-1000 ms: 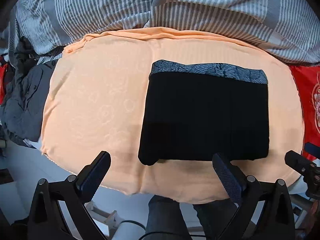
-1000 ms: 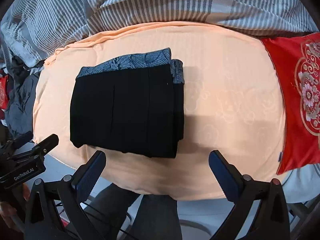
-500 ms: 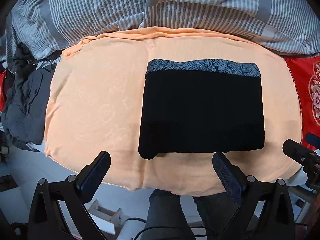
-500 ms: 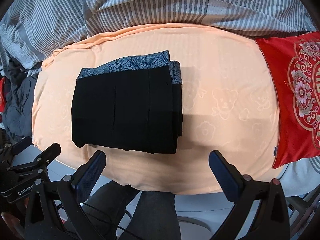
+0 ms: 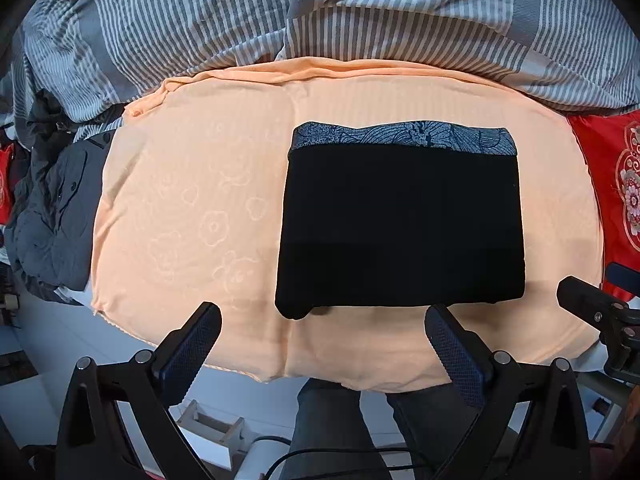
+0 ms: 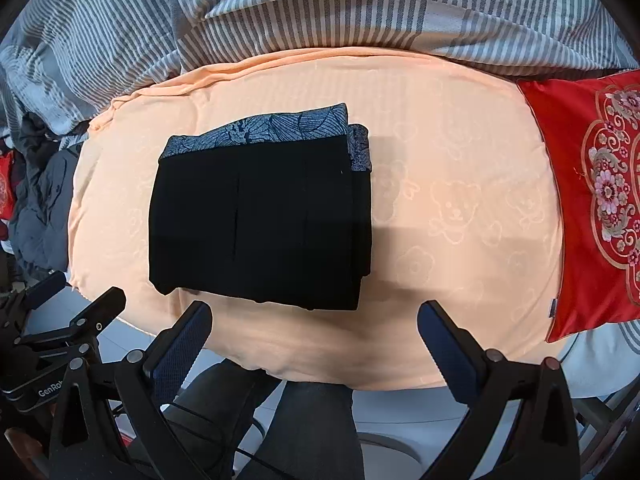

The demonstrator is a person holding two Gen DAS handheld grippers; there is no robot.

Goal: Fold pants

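The peach sheet (image 5: 192,208) fills mid-frame with the folded pants (image 5: 400,224) right of centre, slightly farther off than a moment ago as the left gripper (image 5: 322,344) and right gripper (image 6: 314,340) retreat wide and empty, suggesting folding is finished.

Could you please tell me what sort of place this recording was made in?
Most likely a bedroom: a grey-and-white striped duvet, a red embroidered cushion and a peach sheet bearing folded black pants.
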